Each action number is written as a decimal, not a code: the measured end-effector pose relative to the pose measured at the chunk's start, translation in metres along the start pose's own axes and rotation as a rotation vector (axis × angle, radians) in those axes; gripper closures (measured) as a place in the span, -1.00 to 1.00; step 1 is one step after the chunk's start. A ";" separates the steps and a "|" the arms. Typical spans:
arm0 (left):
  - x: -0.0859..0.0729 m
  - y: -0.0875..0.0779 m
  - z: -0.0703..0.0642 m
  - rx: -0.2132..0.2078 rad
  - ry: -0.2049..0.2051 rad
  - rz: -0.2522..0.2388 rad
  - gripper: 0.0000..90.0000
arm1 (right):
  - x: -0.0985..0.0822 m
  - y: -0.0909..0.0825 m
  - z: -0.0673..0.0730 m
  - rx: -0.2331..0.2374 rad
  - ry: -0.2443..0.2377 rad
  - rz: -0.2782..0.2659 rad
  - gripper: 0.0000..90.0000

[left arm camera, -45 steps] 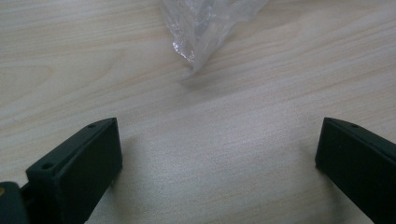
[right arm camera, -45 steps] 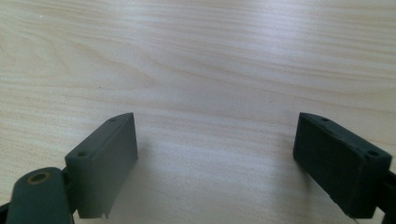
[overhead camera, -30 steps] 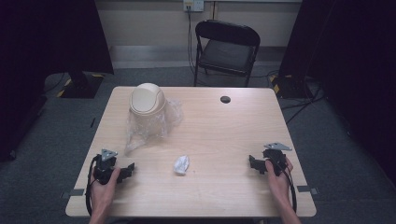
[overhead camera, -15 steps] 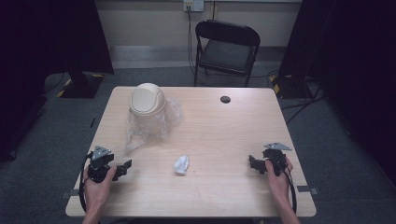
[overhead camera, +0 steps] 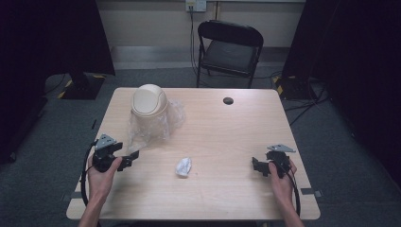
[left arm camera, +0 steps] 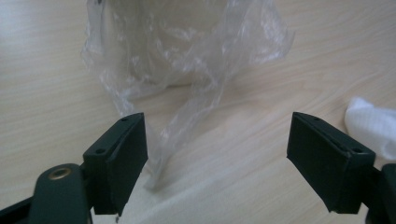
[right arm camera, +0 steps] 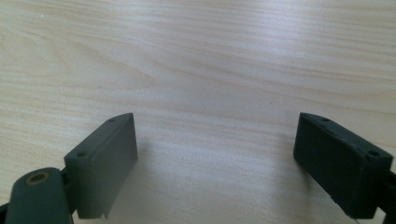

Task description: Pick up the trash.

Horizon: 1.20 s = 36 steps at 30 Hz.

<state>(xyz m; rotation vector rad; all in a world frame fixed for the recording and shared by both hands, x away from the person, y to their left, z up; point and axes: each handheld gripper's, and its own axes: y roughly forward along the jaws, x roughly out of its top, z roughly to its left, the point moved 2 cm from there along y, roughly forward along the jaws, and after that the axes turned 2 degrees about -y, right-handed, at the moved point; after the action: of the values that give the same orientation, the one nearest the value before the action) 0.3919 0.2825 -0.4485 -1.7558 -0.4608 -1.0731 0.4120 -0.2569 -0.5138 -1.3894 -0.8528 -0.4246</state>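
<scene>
The left tongs (overhead camera: 134,159) hang released just above the worktop (overhead camera: 227,137) near its 8 o'clock edge. Their jaws have just been closing a little, yet they stand wide apart with nothing pressed between them. In the left gripper view a loose tail of the clear plastic bag (left arm camera: 187,70) trails down onto the wood in the gap between the jaws, close to the left-hand jaw and touching neither.

The bag drapes around a beige bin with a domed swing lid (overhead camera: 148,101), standing upright at about 10 o'clock on the worktop; the bag's crumpled skirt spreads toward the left tongs.

A crumpled white wad (overhead camera: 183,166) lies near 6 o'clock, between the two hands and nearer the left; it shows at the right edge of the left gripper view, just beyond the right-hand jaw.

The right tongs (overhead camera: 255,165) rest at 4 o'clock, released, with bare wood between the jaws.

A small black disc (overhead camera: 228,100) sits at 1 o'clock, well apart. A black folding chair (overhead camera: 230,52) stands behind the worktop at 12 o'clock.
</scene>
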 end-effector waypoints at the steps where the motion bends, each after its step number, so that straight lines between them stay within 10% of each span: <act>1: 0.004 0.001 -0.001 -0.005 0.003 -0.003 -0.54 | 0.000 0.000 0.000 0.000 0.000 0.000 -0.72; 25: 0.082 0.023 -0.003 -0.108 0.094 -0.045 -0.49 | 0.000 0.000 0.000 0.001 -0.001 0.000 -0.72; 36: 0.103 0.039 -0.002 -0.086 0.141 -0.035 -0.50 | 0.000 0.000 0.000 0.000 0.000 0.000 -0.72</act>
<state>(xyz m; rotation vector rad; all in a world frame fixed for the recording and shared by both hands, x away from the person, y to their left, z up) 0.4740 0.2471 -0.3844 -1.7377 -0.3639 -1.2487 0.4120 -0.2569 -0.5138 -1.3893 -0.8524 -0.4244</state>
